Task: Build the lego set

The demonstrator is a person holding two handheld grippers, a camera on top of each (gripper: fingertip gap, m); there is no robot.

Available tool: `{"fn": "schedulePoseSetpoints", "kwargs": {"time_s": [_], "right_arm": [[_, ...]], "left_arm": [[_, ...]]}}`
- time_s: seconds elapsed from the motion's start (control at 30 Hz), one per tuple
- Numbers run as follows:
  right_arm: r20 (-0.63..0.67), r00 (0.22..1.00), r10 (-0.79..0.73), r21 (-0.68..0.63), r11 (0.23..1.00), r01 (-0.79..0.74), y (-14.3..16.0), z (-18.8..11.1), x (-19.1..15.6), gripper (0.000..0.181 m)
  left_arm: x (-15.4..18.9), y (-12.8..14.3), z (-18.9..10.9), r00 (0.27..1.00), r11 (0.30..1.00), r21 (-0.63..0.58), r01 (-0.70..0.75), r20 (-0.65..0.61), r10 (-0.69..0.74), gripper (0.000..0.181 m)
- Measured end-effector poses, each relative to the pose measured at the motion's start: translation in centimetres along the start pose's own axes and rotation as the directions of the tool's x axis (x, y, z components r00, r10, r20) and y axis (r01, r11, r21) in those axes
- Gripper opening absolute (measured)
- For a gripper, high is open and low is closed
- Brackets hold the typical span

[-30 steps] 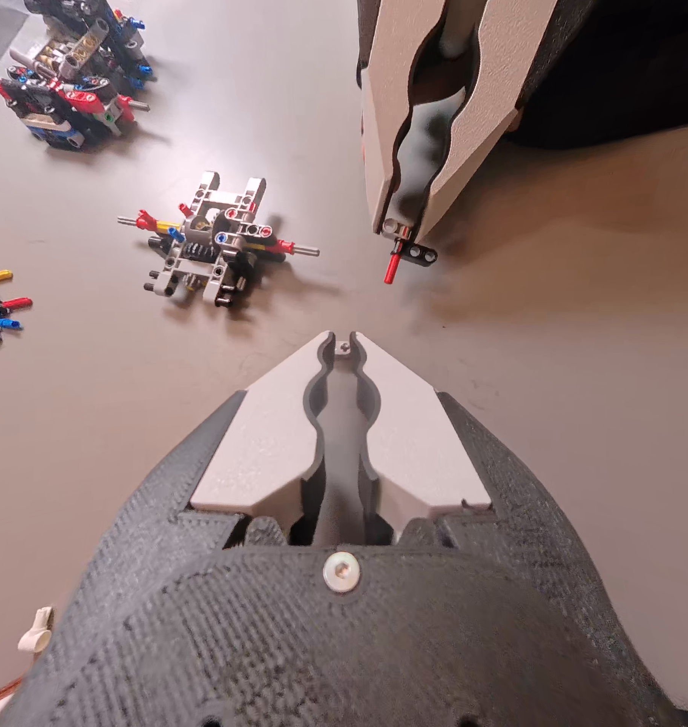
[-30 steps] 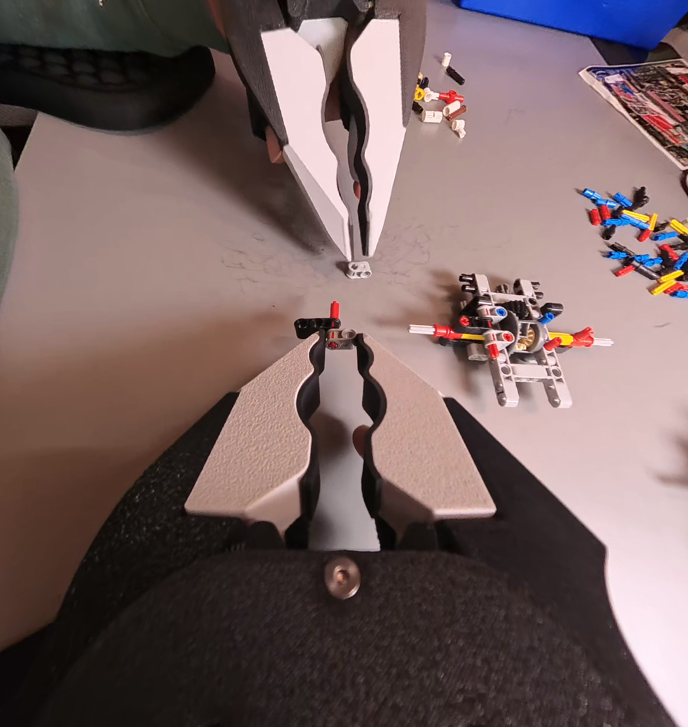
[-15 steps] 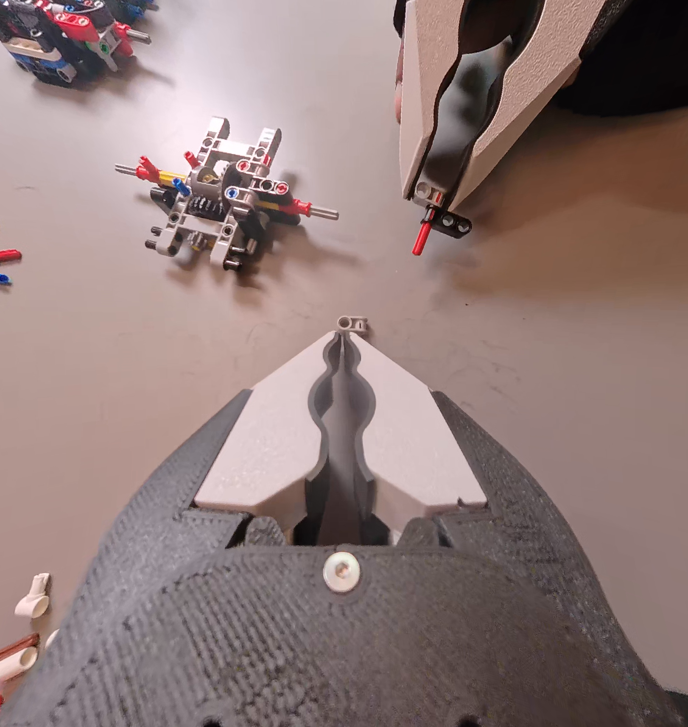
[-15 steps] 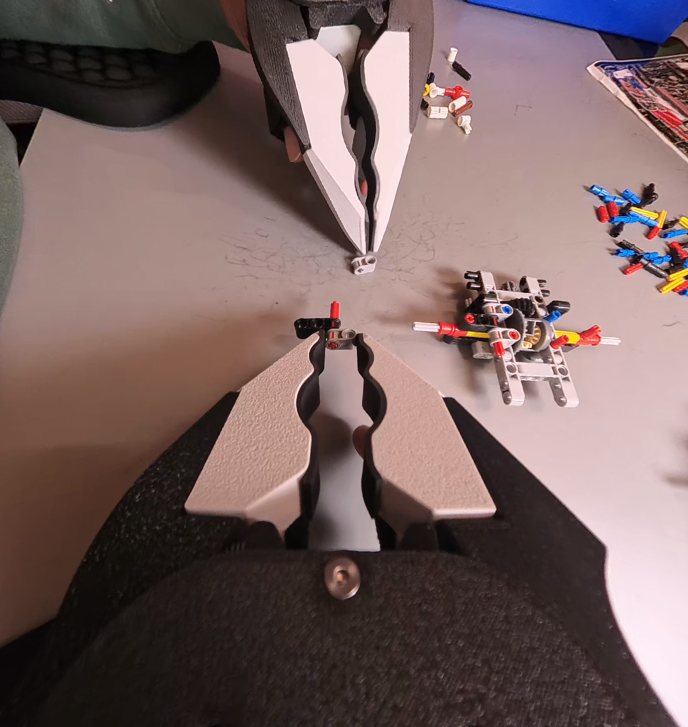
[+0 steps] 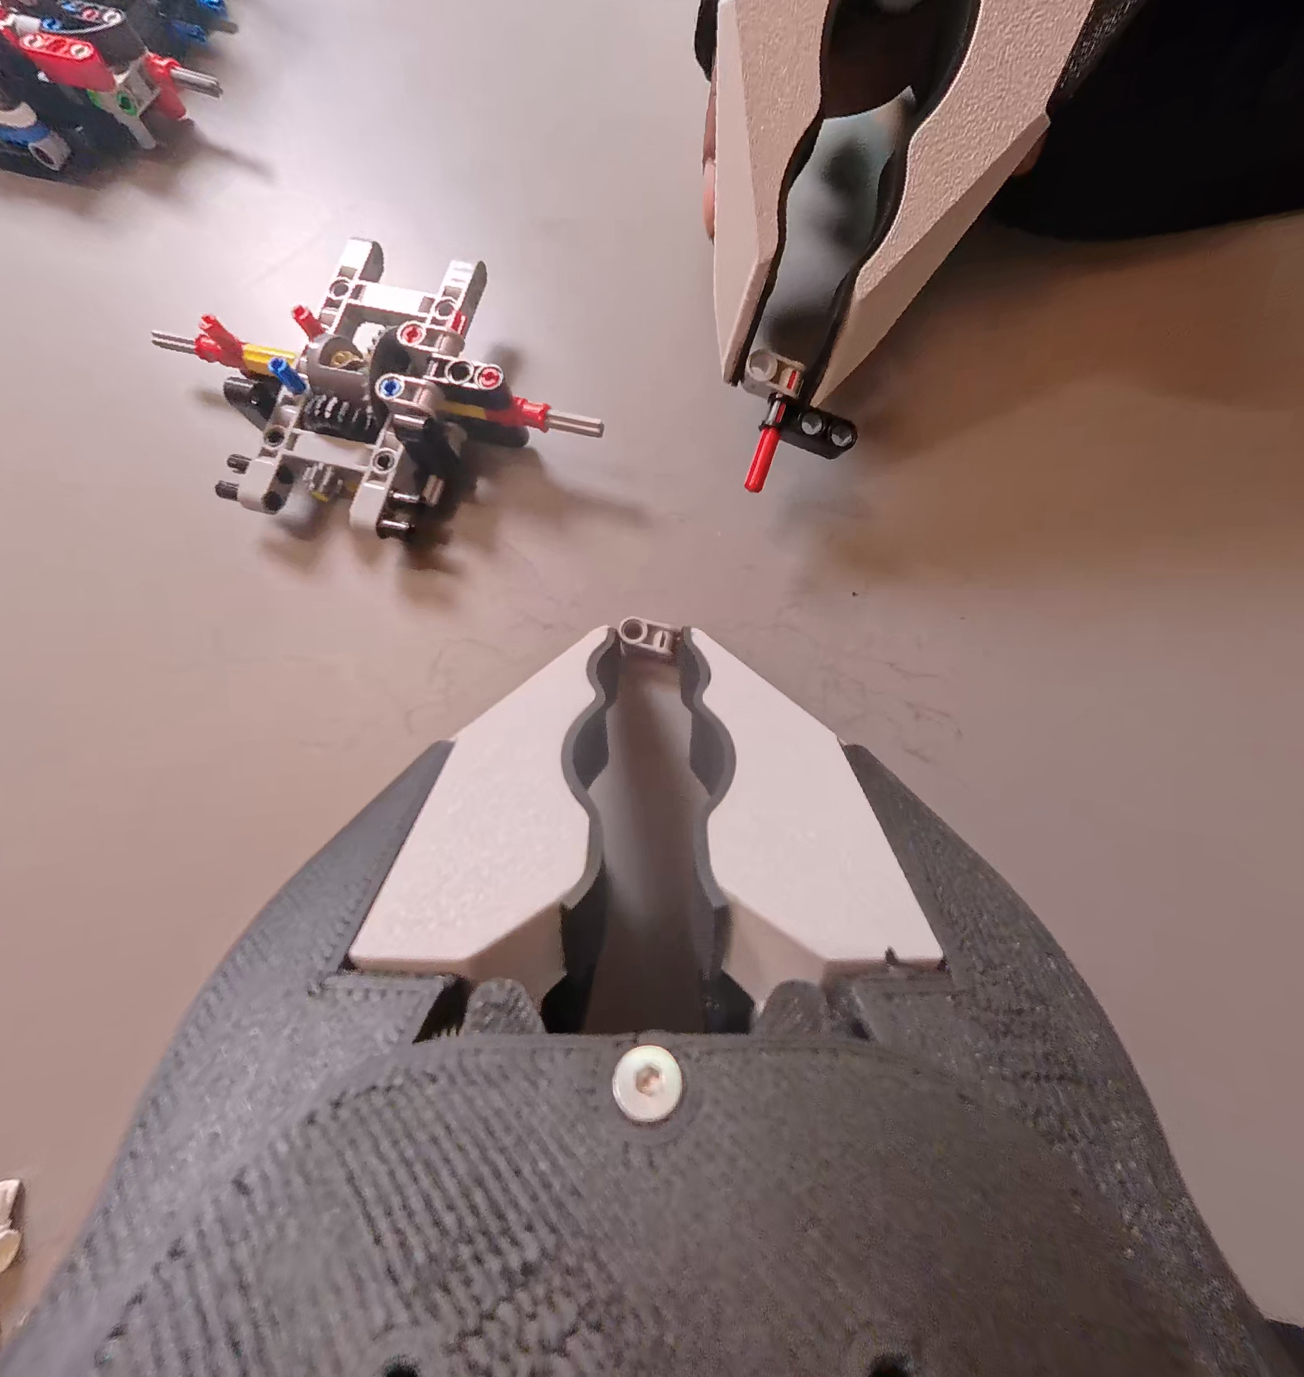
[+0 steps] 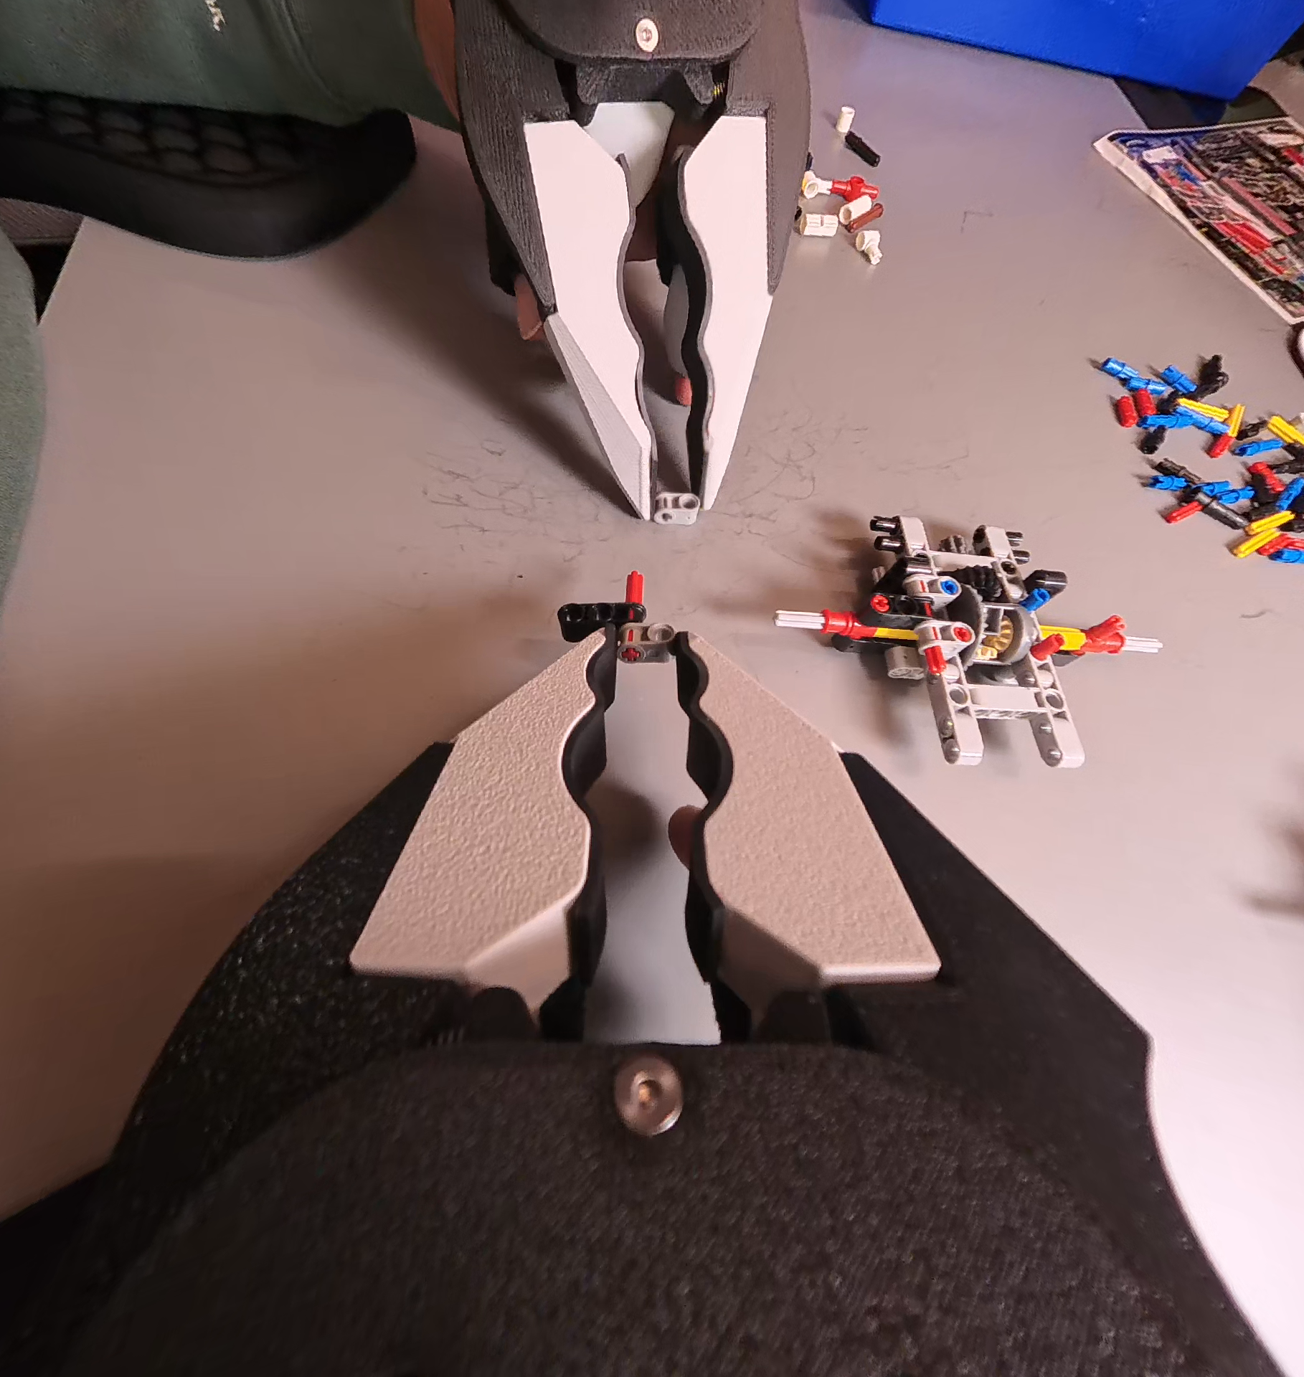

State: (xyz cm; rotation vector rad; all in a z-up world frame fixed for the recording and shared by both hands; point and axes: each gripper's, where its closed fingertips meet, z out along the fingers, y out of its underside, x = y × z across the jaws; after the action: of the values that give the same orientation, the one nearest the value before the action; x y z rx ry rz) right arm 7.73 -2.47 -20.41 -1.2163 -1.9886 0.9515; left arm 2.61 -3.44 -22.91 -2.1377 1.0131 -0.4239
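Observation:
My left gripper (image 5: pixel 649 639) rests with its tips on the table, closed on a small grey connector (image 5: pixel 647 638). The connector also shows between those tips in the right wrist view (image 6: pixel 676 508). My right gripper (image 6: pixel 645 642) is shut on a small sub-assembly: a grey connector (image 6: pixel 647 642) with a red axle (image 6: pixel 634 586) and a short black beam (image 6: pixel 598 615). From the left wrist view the right gripper (image 5: pixel 779 372) sits at the upper right, with the red axle (image 5: pixel 764 462) pointing toward my left gripper. The two grippers face each other, a short gap apart.
A grey chassis assembly with long axles (image 6: pixel 969 641) lies right of the grippers and shows in the left wrist view (image 5: pixel 366 402). A larger model (image 5: pixel 60 89), a pile of coloured pins (image 6: pixel 1230 462), an instruction booklet (image 6: pixel 1245 201), loose pieces (image 6: pixel 843 209) and a blue bin (image 6: pixel 1118 37) stand around. The larger model (image 5: pixel 60 89) is about 25 cm from both grippers' fingertips.
My left gripper's jaws were shut behind the grey connector half a second ago. Now they are parted to its width with it between the tips. The right gripper has barely moved.

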Motion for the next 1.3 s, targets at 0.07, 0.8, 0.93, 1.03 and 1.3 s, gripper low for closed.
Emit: {"fn": "schedulePoseSetpoints", "kwargs": {"time_s": [0.07, 0.8, 0.93, 1.03, 1.3], "right_arm": [[0.002, 1.000, -0.001, 0.006, 1.000, 0.001, -0.1, 0.0, 0.0, 0.014], [0.034, 0.999, 0.031, 0.180, 0.983, -0.037, -2.7, -0.6, -0.2, 0.014], [0.037, 0.999, 0.030, 0.176, 0.984, -0.036, -2.7, -0.4, -0.3, 0.014], [0.032, 0.999, 0.029, 0.172, 0.985, -0.034, -2.6, -0.4, -0.3, 0.014], [0.029, 0.999, 0.018, 0.129, 0.991, -0.021, -2.1, 0.0, -0.4, 0.014]], "left_arm": [[0.0, 0.0, 0.0, 1.000, 1.000, 0.004, -0.004, 0.002, 0.004, 0.013], [2.3, -4.7, -1.8, 0.996, 0.954, 0.301, -0.003, -0.088, 0.031, 0.013], [2.2, -4.6, -1.7, 0.996, 0.957, 0.290, -0.007, -0.081, 0.032, 0.013], [2.2, -4.5, -1.6, 0.996, 0.960, 0.281, -0.006, -0.080, 0.030, 0.013], [2.4, -4.2, -1.4, 0.996, 0.966, 0.259, -0.019, -0.076, 0.040, 0.013]]}}
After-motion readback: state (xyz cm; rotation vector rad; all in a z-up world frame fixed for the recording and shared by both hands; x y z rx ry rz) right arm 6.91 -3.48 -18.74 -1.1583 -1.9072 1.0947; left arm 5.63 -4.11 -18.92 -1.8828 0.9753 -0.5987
